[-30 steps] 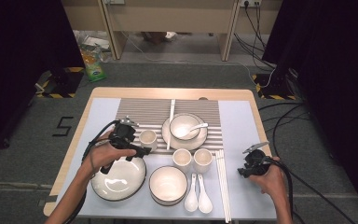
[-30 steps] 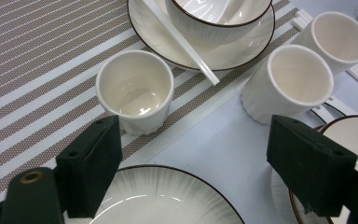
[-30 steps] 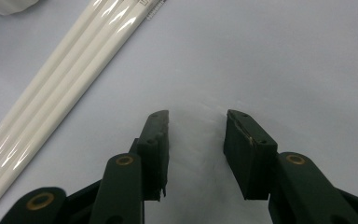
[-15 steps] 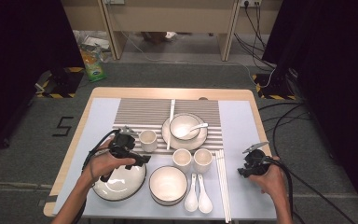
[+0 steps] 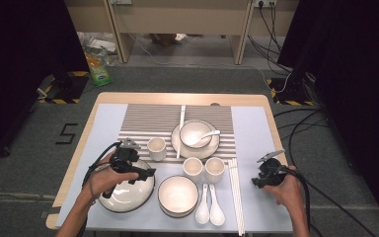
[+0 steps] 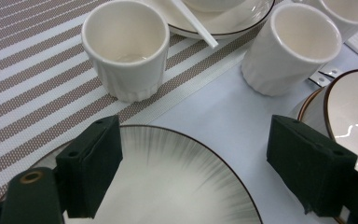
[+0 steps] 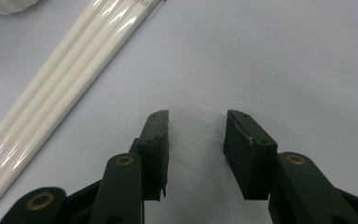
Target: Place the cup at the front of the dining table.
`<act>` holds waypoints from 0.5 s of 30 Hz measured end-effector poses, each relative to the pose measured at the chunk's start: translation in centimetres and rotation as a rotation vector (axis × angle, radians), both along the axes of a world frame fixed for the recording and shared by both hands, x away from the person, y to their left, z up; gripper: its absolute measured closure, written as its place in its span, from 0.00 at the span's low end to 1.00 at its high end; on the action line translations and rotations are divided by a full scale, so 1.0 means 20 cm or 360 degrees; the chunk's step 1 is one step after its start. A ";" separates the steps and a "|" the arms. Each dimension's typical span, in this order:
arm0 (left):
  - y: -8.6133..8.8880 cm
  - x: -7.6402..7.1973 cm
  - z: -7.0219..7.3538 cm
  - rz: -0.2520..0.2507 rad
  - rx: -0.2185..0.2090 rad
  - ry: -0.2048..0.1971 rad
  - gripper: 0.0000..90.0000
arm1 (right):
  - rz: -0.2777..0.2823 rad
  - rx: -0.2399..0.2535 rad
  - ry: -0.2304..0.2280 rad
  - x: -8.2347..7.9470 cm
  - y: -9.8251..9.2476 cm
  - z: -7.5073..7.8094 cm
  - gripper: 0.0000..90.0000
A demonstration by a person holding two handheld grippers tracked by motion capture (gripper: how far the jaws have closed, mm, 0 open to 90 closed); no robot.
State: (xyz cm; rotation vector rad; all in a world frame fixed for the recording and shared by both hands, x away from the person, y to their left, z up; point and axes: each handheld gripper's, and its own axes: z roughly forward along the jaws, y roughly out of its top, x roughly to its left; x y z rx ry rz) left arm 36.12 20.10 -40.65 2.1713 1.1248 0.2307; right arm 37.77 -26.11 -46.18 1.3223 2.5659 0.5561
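Two black claws work over a pale blue desk with a wooden rim. The left claw hangs with its foam-padded jaws spread wide apart over the far edge of a wide, glossy white ceramic plate with grey radial streaks and a dark rim; nothing sits between the jaws, and the plate's near side is cut off by the frame. Beyond it stands a small ribbed white ceramic cup on a woven brown-and-white striped mat. The right claw hovers over bare desk, jaws moderately apart and holding nothing, beside a bundle of smooth white chopsticks. A shiny white bowl is half hidden behind the left claw's right jaw.
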 end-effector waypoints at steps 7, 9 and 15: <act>0.04 -0.03 -0.03 0.0013 -0.0021 0.0002 0.19 | 0.0002 0.0005 -0.0003 0.00 0.00 0.00 0.66; 0.05 -0.04 -0.03 0.0014 -0.0021 -0.0001 0.19 | 0.0001 0.0005 -0.0004 0.00 0.00 0.00 0.66; 0.06 -0.07 -0.05 0.0005 -0.0002 -0.0009 0.19 | 0.0001 0.0015 -0.0010 0.00 -0.01 0.00 0.66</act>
